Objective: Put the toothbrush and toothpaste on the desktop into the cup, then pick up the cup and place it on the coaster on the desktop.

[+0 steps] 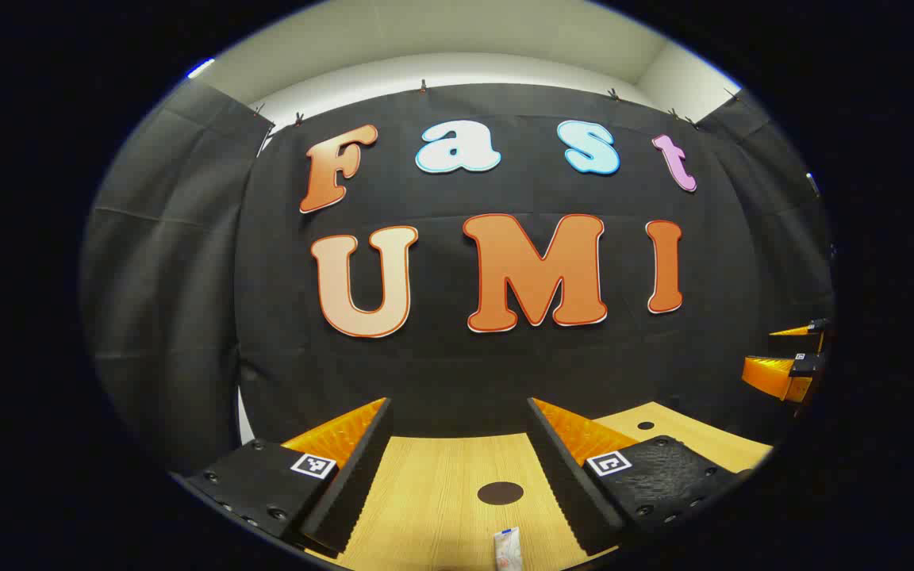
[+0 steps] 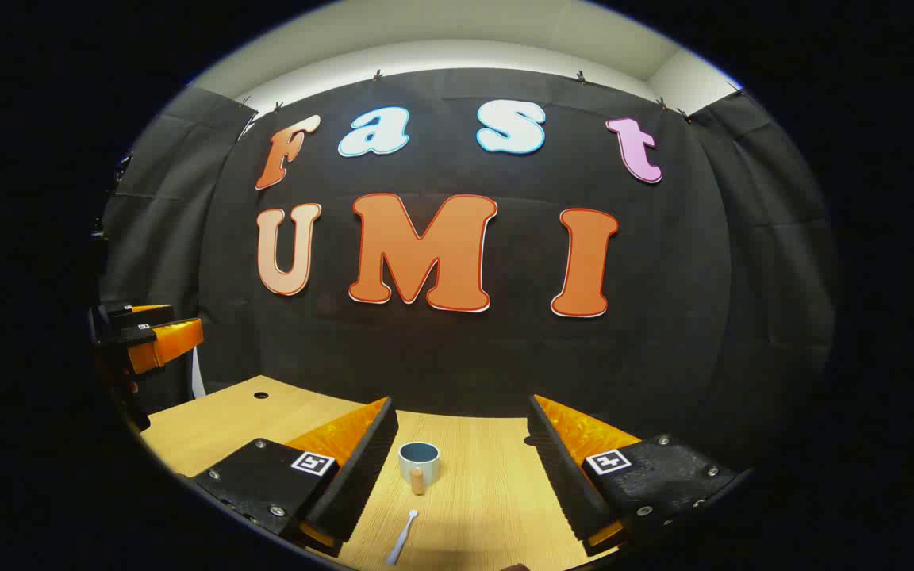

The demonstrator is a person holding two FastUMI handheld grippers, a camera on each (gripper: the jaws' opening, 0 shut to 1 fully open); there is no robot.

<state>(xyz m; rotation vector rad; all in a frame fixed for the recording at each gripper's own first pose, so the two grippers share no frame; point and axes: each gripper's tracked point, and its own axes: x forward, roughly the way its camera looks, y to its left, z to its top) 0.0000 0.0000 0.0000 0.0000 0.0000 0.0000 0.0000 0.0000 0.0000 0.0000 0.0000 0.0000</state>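
Note:
In the left gripper view my left gripper (image 1: 459, 416) is open above the wooden desktop (image 1: 433, 484), nothing between its fingers. The white toothpaste tube (image 1: 508, 549) lies at the bottom edge, below a dark round coaster (image 1: 500, 492). The right gripper (image 1: 790, 361) shows far off at the right edge. In the right gripper view my right gripper (image 2: 461, 416) is open and empty. A grey-blue cup (image 2: 418, 462) with a wooden handle stands upright between its fingers, farther off. The white toothbrush (image 2: 401, 538) lies on the desktop in front of the cup. The left gripper (image 2: 147, 337) appears at the far left.
The black cloth wall closes off the back of the desktop (image 2: 489, 492) just behind the cup. A small dark hole (image 2: 260, 394) sits in the desktop's far left part, and another hole (image 1: 645, 425) shows in the left gripper view.

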